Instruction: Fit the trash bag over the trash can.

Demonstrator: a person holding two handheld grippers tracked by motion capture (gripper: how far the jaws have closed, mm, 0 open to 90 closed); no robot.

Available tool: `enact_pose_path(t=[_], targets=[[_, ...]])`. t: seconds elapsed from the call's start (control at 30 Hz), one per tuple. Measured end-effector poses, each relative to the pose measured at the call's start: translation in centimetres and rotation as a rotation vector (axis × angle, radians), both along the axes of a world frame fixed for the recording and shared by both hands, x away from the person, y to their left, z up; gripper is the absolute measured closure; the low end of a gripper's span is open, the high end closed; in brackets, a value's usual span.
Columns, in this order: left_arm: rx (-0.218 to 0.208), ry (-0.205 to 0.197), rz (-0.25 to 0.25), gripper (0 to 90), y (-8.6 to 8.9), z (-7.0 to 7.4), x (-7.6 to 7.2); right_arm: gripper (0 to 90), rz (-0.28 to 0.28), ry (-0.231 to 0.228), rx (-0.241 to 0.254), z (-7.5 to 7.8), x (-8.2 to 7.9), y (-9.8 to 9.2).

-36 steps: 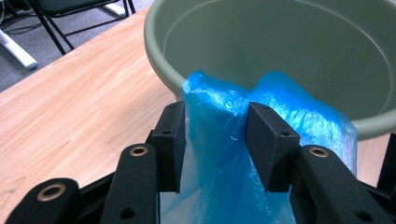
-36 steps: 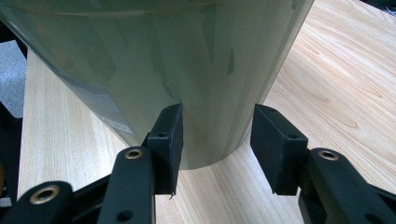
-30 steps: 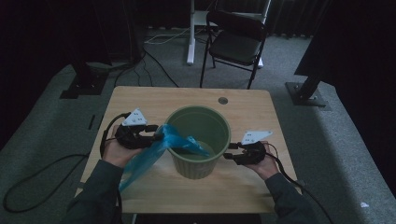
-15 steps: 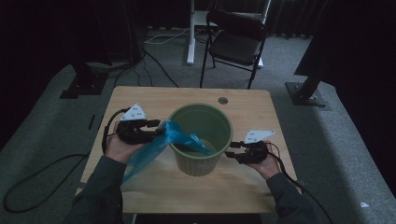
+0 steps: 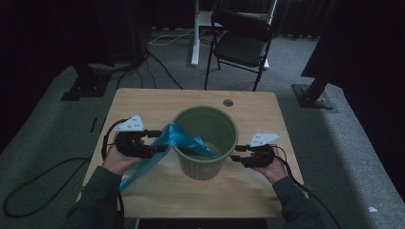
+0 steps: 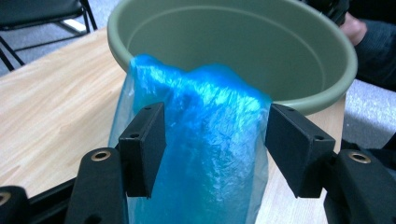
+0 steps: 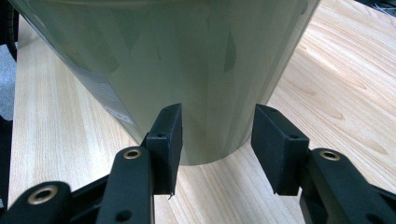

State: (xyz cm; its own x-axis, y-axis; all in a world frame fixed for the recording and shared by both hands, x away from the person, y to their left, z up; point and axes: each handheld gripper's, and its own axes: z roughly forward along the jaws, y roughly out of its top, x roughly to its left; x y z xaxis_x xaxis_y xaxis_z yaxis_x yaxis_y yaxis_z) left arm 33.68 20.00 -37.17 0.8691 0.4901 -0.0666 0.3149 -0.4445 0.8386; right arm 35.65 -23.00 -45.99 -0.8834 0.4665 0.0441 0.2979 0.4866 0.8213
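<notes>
Left gripper view: jaws of the left gripper (image 6: 212, 140) have just been opening and now stand wide apart. The blue plastic bag (image 6: 201, 140) hangs between them, but neither pad presses on it; it runs up the centre of the frame and drapes over the near rim of the green bin (image 6: 233, 42).

High view: the bag (image 5: 179, 138) has one end tucked inside the bin (image 5: 205, 143) at centre frame. Its other end trails down to the lower left across the wooden table (image 5: 157, 100), past the left gripper (image 5: 153, 143). Compared with half a second ago, the film lies in much the same line, so the release did not dislodge it.

Right gripper view: the right gripper (image 7: 217, 140) has its jaws apart, just off the bin's lower wall (image 7: 187, 70), with nothing between the pads. In the high view it (image 5: 237, 157) sits at the bin's right side, unmoved.

Judgement: the work is lining the bin. The release suggests a regrasp. The bag is not yet opened out over the rim; most of it is outside. A slack film could slide off the rim before being retaken.
</notes>
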Motion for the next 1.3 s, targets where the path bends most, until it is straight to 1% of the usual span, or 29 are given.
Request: enact_pose_path(t=[0.03, 0.07, 0.13, 0.17, 0.2, 0.23, 0.27, 0.3, 0.33, 0.37, 0.4, 0.43, 0.47, 0.5, 0.53, 0.57, 0.63, 0.67, 0.7, 0.73, 0.77, 0.8, 0.87, 0.93, 1.0, 1.03, 1.07, 1.23, 1.3], targets=[[0.002, 0.006, -0.004, 38.1, -0.1, -0.1, 0.1, 52.6, 0.000, 0.000, 0.000, 0.0, 0.0, 0.0], [0.006, 0.015, -0.004, 42.1, -0.2, -0.3, 0.2, 52.7, -0.002, -0.001, 0.001, 0.0, 0.0, -0.1], [0.019, 0.033, -0.015, 52.7, -0.5, -0.6, 0.3, 52.6, -0.004, -0.001, 0.002, 0.0, 0.0, -0.2], [0.019, 0.033, -0.015, 58.5, -0.5, -0.6, 0.3, 52.6, -0.004, -0.001, 0.002, 0.0, 0.0, -0.2], [0.042, 0.026, -0.019, 67.4, -0.9, -0.5, 0.3, 52.7, -0.006, -0.002, 0.005, 0.1, 0.0, -0.3], [0.042, 0.026, -0.019, 73.7, -0.9, -0.5, 0.3, 52.7, -0.006, -0.002, 0.005, 0.1, 0.0, -0.3], [0.049, 0.013, -0.009, 80.3, -1.1, -0.3, 0.3, 52.7, -0.009, -0.005, 0.004, 0.2, 0.0, -0.3], [0.056, -0.002, 0.003, 84.2, -1.2, -0.1, 0.2, 52.7, -0.010, -0.008, 0.003, 0.3, 0.0, -0.5], [0.067, -0.029, 0.019, 87.2, -1.4, 0.3, 0.2, 52.7, -0.016, -0.012, 0.004, 0.4, 0.1, -0.7], [0.067, -0.029, 0.019, 88.7, -1.4, 0.3, 0.2, 52.7, -0.016, -0.012, 0.004, 0.4, 0.1, -0.7], [0.074, -0.045, 0.033, 89.1, -1.5, 0.8, 0.1, 53.4, -0.033, -0.028, 0.010, 0.9, 0.0, -1.2], [0.074, -0.045, 0.033, 89.2, -1.5, 0.8, 0.1, 53.5, -0.038, -0.033, 0.009, 1.0, 0.0, -1.4], [0.077, -0.060, 0.037, 89.2, -1.7, 1.1, 0.1, 54.3, -0.046, -0.039, 0.009, 1.3, 0.0, -1.7], [0.077, -0.060, 0.037, 89.2, -1.7, 1.1, 0.1, 54.7, -0.057, -0.044, 0.008, 1.5, -0.1, -1.9], [0.076, -0.071, 0.039, 89.2, -2.0, 1.4, 0.2, 55.6, -0.074, -0.050, 0.001, 1.9, -0.1, -2.2], [0.076, -0.071, 0.039, 89.2, -2.0, 1.4, 0.2, 55.6, -0.074, -0.050, 0.001, 1.9, -0.1, -2.2], [0.074, -0.081, 0.040, 89.2, -2.3, 1.7, 0.3, 59.2, -0.090, -0.066, -0.007, 2.7, -0.3, -2.7], [0.078, -0.092, 0.046, 89.2, -2.7, 2.1, 0.5, 61.7, -0.101, -0.079, 0.005, 3.7, -0.5, -3.3], [0.078, -0.092, 0.046, 89.2, -2.7, 2.1, 0.5, 61.7, -0.101, -0.079, 0.005, 3.7, -0.5, -3.3], [0.076, -0.098, 0.042, 89.2, -3.0, 2.4, 0.7, 63.5, -0.112, -0.089, 0.024, 4.6, -0.7, -3.8], [0.076, -0.098, 0.042, 89.2, -3.0, 2.4, 0.7, 63.5, -0.112, -0.089, 0.024, 4.6, -0.7, -3.8], [0.084, -0.109, 0.044, 89.1, -3.4, 2.8, 0.8, 65.3, -0.116, -0.097, 0.040, 5.4, -0.9, -4.3], [0.092, -0.114, 0.044, 89.1, -3.6, 3.0, 0.9, 66.7, -0.109, -0.102, 0.059, 6.1, -1.1, -4.5], [0.096, -0.128, 0.038, 89.0, -4.3, 3.5, 1.1, 66.7, -0.101, -0.106, 0.072, 6.8, -1.3, -4.5], [0.096, -0.128, 0.038, 89.1, -4.3, 3.5, 1.1, 66.7, -0.095, -0.110, 0.079, 7.1, -1.4, -4.3], [0.095, -0.137, 0.028, 89.1, -5.0, 3.8, 1.2, 66.5, -0.095, -0.110, 0.079, 7.1, -1.4, -4.3], [0.100, -0.140, 0.023, 89.0, -5.3, 4.0, 1.2, 65.2, -0.076, -0.124, 0.089, 7.9, -1.4, -3.8], [0.108, -0.159, 0.000, 89.0, -6.3, 4.5, 1.3, 64.6, -0.040, -0.156, 0.082, 9.5, -1.2, -2.2], [0.106, -0.164, -0.005, 89.0, -6.8, 4.7, 1.4, 64.6, -0.022, -0.157, 0.087, 10.0, -1.0, -1.5]])
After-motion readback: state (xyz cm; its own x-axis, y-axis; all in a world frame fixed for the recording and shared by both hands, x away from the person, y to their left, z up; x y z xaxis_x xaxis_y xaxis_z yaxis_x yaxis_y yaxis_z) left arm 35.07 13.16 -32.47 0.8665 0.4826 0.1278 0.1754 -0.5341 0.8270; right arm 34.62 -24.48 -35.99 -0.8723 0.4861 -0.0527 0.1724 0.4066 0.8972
